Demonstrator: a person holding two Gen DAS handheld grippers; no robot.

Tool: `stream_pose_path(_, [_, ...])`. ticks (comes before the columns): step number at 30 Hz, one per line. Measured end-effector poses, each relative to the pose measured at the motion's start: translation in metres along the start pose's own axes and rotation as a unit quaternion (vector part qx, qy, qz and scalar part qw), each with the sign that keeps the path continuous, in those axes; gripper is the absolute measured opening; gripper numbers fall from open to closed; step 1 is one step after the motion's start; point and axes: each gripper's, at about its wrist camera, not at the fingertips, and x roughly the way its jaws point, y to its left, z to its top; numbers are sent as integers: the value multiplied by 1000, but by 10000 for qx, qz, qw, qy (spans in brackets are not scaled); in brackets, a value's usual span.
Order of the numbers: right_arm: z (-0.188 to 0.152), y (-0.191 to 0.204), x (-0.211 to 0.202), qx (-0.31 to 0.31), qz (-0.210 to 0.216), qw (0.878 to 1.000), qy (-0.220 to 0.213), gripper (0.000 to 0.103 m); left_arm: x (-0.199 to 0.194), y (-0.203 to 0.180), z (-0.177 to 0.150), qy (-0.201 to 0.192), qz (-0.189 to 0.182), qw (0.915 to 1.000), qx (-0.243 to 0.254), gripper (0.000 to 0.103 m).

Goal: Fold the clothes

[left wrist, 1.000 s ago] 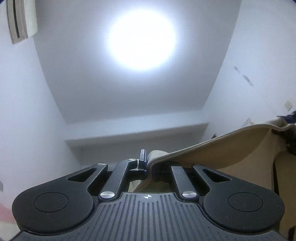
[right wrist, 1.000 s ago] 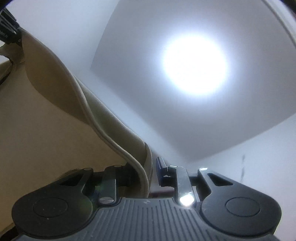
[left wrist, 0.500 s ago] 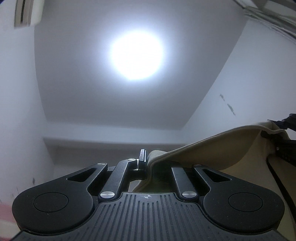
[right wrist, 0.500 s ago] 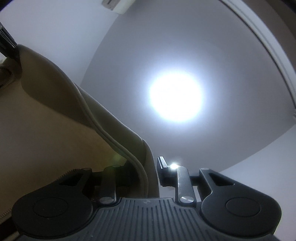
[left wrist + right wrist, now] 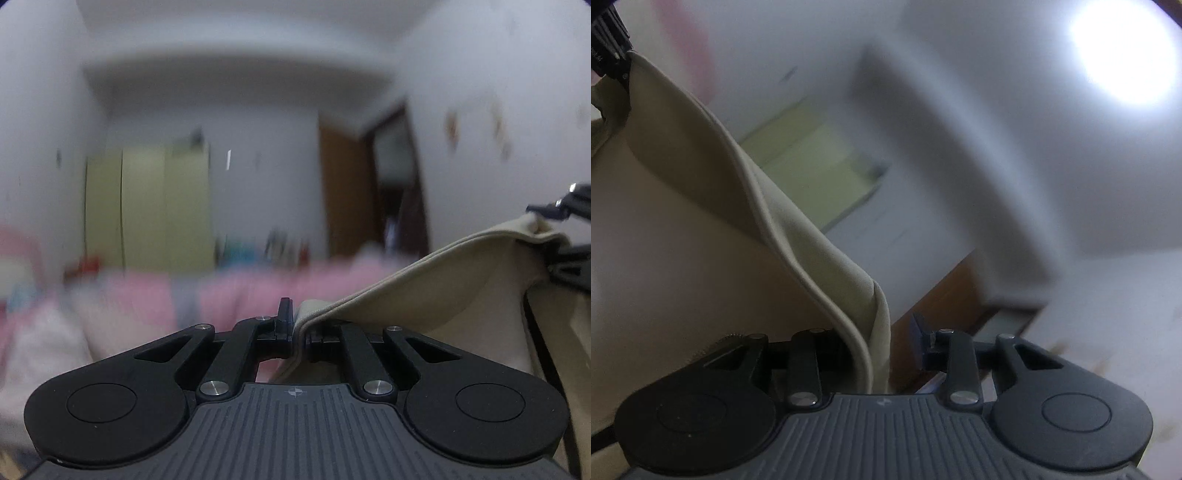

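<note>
The beige garment hangs in the air between the two grippers, its hemmed top edge running as the long axis from one to the other. The left gripper pinches one corner, with the cloth stretching off to its right; the right gripper pinches the other, with the cloth stretching off to its left. Both jaws are pressed onto fabric. The left gripper points about level toward the pink bed; the right tilts up toward the ceiling lamp. Neither hand is nearer the cloth. How the hanging rest lies is hidden.
</note>
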Motion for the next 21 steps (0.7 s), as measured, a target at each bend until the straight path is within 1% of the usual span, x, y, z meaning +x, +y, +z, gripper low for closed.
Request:
stream_pose_path(1, [-21,22,31,20,328,9990,309,33,21,9,-23,463,45,9989,-25,7])
stream_pose_path(2, [-42,46,59,42,620,9962,609,33,43,17,-45,924,89,9957,-50,11])
stream_pose_path(3, [-62,69,82,76,858,9921,907,34,64,26,-68,1384,134,9903,-74,14])
stream_pose_path(4, [-85,94,104,79,1139,9851,1289,36,86,34,-91,1841,178,9827,-99,14])
stream_pose_path(5, [-108,122,125,50,1453,9743,1719,36,107,43,-113,2293,221,9730,-123,18])
stream_pose_path(6, [-123,151,136,-35,1718,9621,2116,37,127,50,-137,2735,259,9614,-161,21])
stream_pose_path(7, [-135,175,143,-212,1917,9510,2418,37,136,55,-158,3025,280,9524,-249,22])
stream_pose_path(8, [-149,194,146,-502,1996,9460,2504,37,133,58,-162,2937,307,9547,-359,24])
stream_pose_path(9, [-155,204,141,-768,1904,9500,2354,38,131,61,-167,2848,334,9569,-469,36])
stream_pose_path(10, [-155,208,133,-969,1736,9569,2117,45,128,64,-168,2797,359,9578,-552,41])
stream_pose_path(11, [-154,206,128,-1087,1675,9591,2006,49,126,68,-161,2857,379,9560,-557,51])
stream_pose_path(12, [-153,200,125,-1140,1697,9583,1996,60,120,72,-156,2897,395,9547,-557,55])
stream_pose_path(13, [-139,191,111,-1158,1732,9586,1942,70,107,75,-155,2879,404,9553,-543,56])
stream_pose_path(14, [-116,180,90,-1148,1777,9596,1855,74,96,78,-153,2860,418,9558,-538,59])
stream_pose_path(15, [-105,167,73,-1086,1832,9603,1802,80,92,82,-149,2841,449,9561,-557,64])
stream_pose_path(16, [-98,152,59,-946,1919,9607,1769,87,87,85,-145,2819,477,9564,-590,65])
stream_pose_path(18, [-88,112,34,-421,2108,9607,1759,94,77,88,-136,2767,510,9568,-733,68])
stream_pose_path(19, [-81,87,21,-60,2171,9595,1795,95,78,88,-131,2740,500,9572,-786,68])
stream_pose_path(21, [-87,49,5,742,2195,9547,1869,95,63,81,-127,2625,488,9607,-763,68])
